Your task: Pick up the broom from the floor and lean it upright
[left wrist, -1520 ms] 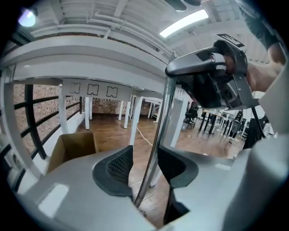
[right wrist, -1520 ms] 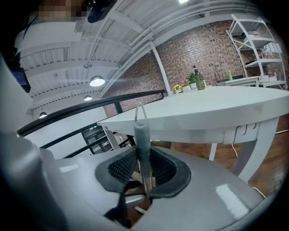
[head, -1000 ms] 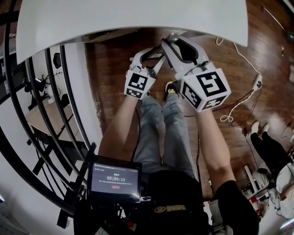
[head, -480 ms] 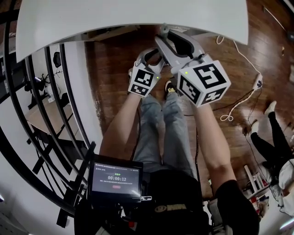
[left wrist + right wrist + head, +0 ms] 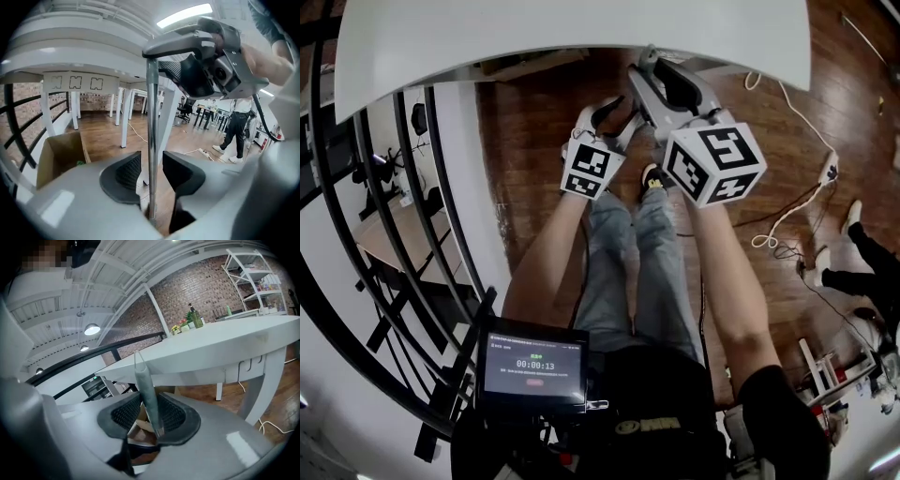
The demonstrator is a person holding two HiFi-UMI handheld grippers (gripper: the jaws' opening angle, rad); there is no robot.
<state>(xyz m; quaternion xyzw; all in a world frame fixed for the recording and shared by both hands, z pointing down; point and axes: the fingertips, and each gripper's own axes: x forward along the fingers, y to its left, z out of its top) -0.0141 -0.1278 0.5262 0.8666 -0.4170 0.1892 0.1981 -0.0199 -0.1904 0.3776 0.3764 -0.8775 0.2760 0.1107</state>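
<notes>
Screen: the small lit screen [image 5: 534,367] at my chest is nearest, well short of the white table [image 5: 581,37].
Legs: my jeans [image 5: 628,272] run straight down below me towards the table's near edge.
Left gripper: my left gripper [image 5: 152,172] sits in front of the table's edge, low on the broom [image 5: 152,117]. Its jaws have just been easing apart and now stand loosely round the metal pole, with a sliver of gap on one side.
Right gripper: my right gripper [image 5: 150,414] is higher up, closer under the table's edge. Its jaws have just widened a little too, yet I read both pads [image 5: 126,413] pinching the grey grip with its hanging loop.
Broom: upright before the table, its pole running from one gripper up to the other; I cannot see the brush end.
Box: a cardboard box [image 5: 61,154] on the floor by the table's edge.
Cable: a white cable [image 5: 792,206] on the wood floor [image 5: 525,141], right of the table.
Bystander: a person [image 5: 236,131] stands well beyond the table.
</notes>
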